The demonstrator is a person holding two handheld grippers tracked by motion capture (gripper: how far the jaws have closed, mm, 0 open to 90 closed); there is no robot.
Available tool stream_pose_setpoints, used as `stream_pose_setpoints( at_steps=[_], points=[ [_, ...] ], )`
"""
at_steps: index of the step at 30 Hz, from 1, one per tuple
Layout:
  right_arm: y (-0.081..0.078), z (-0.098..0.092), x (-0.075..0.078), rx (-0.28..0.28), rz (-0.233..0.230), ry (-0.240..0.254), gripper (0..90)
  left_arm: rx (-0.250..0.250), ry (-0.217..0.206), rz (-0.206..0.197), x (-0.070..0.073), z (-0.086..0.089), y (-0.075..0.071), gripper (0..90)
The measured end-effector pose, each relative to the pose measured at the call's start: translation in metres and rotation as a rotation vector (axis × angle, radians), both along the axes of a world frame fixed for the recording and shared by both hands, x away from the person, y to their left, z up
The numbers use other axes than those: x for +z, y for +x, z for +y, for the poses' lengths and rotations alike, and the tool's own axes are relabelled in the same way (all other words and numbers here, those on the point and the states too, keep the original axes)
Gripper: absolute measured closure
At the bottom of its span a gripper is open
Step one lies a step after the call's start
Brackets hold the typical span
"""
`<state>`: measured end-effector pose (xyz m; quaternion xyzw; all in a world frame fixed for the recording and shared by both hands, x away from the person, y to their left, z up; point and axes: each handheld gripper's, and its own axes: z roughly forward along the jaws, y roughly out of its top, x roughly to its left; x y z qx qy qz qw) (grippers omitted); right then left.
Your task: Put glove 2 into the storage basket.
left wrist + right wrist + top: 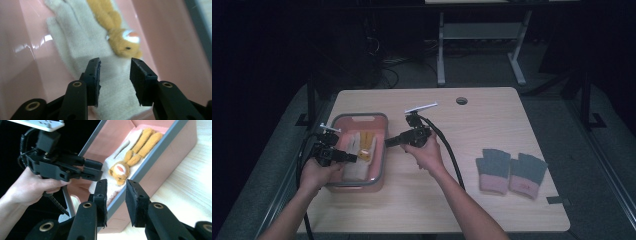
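open left gripper (115, 75) over cream glove (82, 50)

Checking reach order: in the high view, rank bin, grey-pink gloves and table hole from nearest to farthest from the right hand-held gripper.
1. Bin: just left of the right hand-held gripper.
2. Table hole: far side, to its right.
3. Gloves: table's right edge.

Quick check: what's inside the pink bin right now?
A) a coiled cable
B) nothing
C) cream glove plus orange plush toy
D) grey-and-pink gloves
C: the right gripper view shows the cream glove and orange plush toy lying inside the pink bin; the grey-and-pink gloves lie out on the table.
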<state>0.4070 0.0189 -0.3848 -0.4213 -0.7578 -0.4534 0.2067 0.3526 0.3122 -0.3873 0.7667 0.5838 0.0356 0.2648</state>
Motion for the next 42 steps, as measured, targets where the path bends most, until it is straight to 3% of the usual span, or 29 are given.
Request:
stream_pose_setpoints(
  at_steps=[6, 11, 26, 42],
  points=[
    [-0.002, -0.010, 0.002, -0.014, -0.008, 0.000, 69.8, -0.005, -0.049, -0.049, 0.013, -0.001, -0.007, 57.6],
    [-0.003, -0.019, 0.004, -0.025, -0.013, 0.000, 69.6, -0.023, -0.058, -0.084, 0.023, -0.005, -0.012, 57.0],
    [-0.005, -0.041, 0.004, -0.048, -0.017, -0.007, 68.6, -0.044, -0.082, -0.132, 0.038, -0.016, -0.021, 53.6],
    [-0.011, -0.082, 0.005, -0.095, -0.026, 0.005, 64.2, -0.110, -0.134, -0.180, 0.050, -0.051, -0.024, 47.9]
  ],
)
